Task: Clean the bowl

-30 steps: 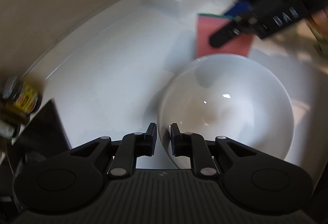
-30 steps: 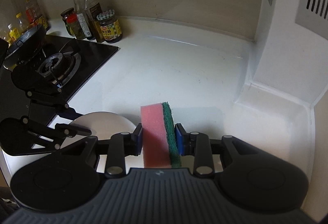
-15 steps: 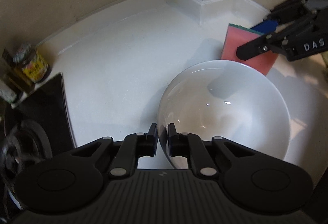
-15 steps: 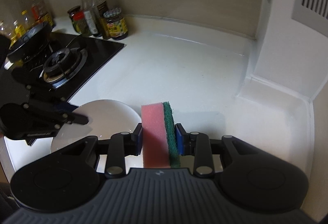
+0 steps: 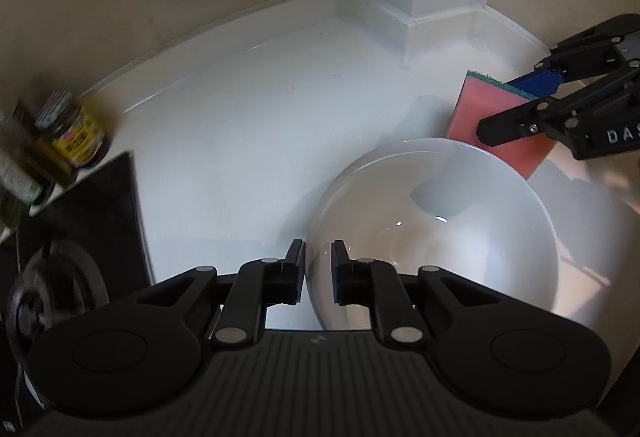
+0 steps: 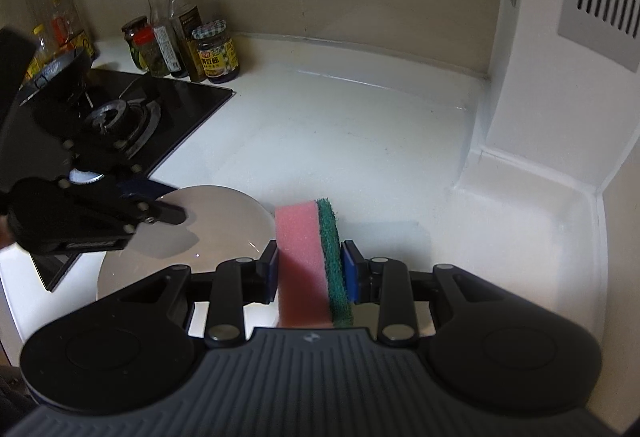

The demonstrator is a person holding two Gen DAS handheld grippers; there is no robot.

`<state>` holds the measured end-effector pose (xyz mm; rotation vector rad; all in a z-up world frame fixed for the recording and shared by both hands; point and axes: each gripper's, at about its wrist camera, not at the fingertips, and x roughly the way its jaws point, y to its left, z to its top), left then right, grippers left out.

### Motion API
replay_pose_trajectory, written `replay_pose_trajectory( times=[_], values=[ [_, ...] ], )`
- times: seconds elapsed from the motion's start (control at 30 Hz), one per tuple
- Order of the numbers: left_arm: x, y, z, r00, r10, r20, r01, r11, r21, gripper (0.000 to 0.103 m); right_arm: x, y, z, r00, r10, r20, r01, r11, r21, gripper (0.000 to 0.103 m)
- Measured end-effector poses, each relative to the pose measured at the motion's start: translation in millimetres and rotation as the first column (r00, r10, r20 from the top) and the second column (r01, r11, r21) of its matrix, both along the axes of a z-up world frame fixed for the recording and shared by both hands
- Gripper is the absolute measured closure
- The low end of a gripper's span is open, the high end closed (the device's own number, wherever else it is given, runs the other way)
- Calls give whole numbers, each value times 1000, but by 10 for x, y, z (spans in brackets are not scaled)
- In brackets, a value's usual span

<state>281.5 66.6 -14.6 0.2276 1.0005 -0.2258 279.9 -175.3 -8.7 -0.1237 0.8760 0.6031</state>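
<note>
Left gripper [image 5: 316, 273]: jaws straddle the near rim of the bowl [image 5: 440, 237], one finger outside the wall, one inside. Jaws opening; a sliver of gap shows at the outer pad, so the rim sits between them unpinched.

Bowl: white, glossy, round, smooth, nothing visible in it. It stands on the white countertop [image 5: 260, 125] close to its front edge, just beside the corner of the black glass hob [image 6: 180, 105].

Right gripper [image 6: 310, 269]: blue pads clenched on a sponge [image 6: 308, 253], upright, soft pink foam with a coarse green scouring layer on its right face, held just beyond the bowl's far rim.

Back edge of the countertop, by the hob: glass jars and bottles [image 6: 188, 45], contents dark, lids on.
</note>
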Motion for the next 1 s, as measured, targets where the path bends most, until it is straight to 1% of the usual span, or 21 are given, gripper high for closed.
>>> replay_pose_trajectory(
  times=[0.07,0.13,0.23,0.3,0.37,0.4,0.47,0.53,0.57,0.63,0.67,0.73,0.8,0.9,1.0],
  values=[
    [-53,23,-14,1000,17,10,-17,1000,-6,89,10,-5,-3,1000,6,-9,-6,1000,11,75],
    [-33,16,-47,1000,1,0,-1,1000,5,89,26,-13,-7,1000,14,-18,-13,1000,23,75],
    [-1,-17,-93,999,-48,-14,48,998,45,92,42,-8,-5,999,28,-19,-28,999,19,75],
    [9,-51,-101,994,-109,-15,110,990,84,92,53,3,-1,999,37,-18,-37,999,13,75],
    [24,-73,-101,984,-179,-20,180,978,109,91,66,16,4,999,46,-14,-45,999,5,75],
    [33,-86,-105,975,-223,-20,224,967,123,90,80,24,7,999,47,-12,-47,999,1,75],
    [67,-119,-116,946,-324,-23,323,935,148,89,97,37,11,999,46,-9,-46,999,-2,75],
    [105,-146,-120,924,-381,-33,381,911,159,88,118,67,13,999,43,3,-43,999,-16,75],
    [126,-157,-118,920,-391,-37,392,906,160,88,121,75,11,999,43,6,-43,999,-21,75],
    [171,-166,-104,936,-349,-39,351,925,148,88,119,85,11,999,41,15,-41,999,-31,75],
    [194,-170,-97,944,-328,-41,330,933,142,88,117,59,6,999,32,11,-32,999,-21,75],
    [192,-173,-82,968,-249,-34,251,959,128,88,112,25,-6,1000,24,5,-24,1000,-3,75],
    [132,-176,-81,984,-176,-28,178,977,121,88,106,7,-12,1000,22,5,-22,1000,4,75],
    [39,-154,-75,997,-73,-23,75,992,104,87,110,8,-10,1000,23,5,-23,1000,2,75],
    [-62,-80,-69,999,40,-12,-39,998,56,87,109,15,-10,1000,24,7,-24,1000,-2,75]
  ],
)
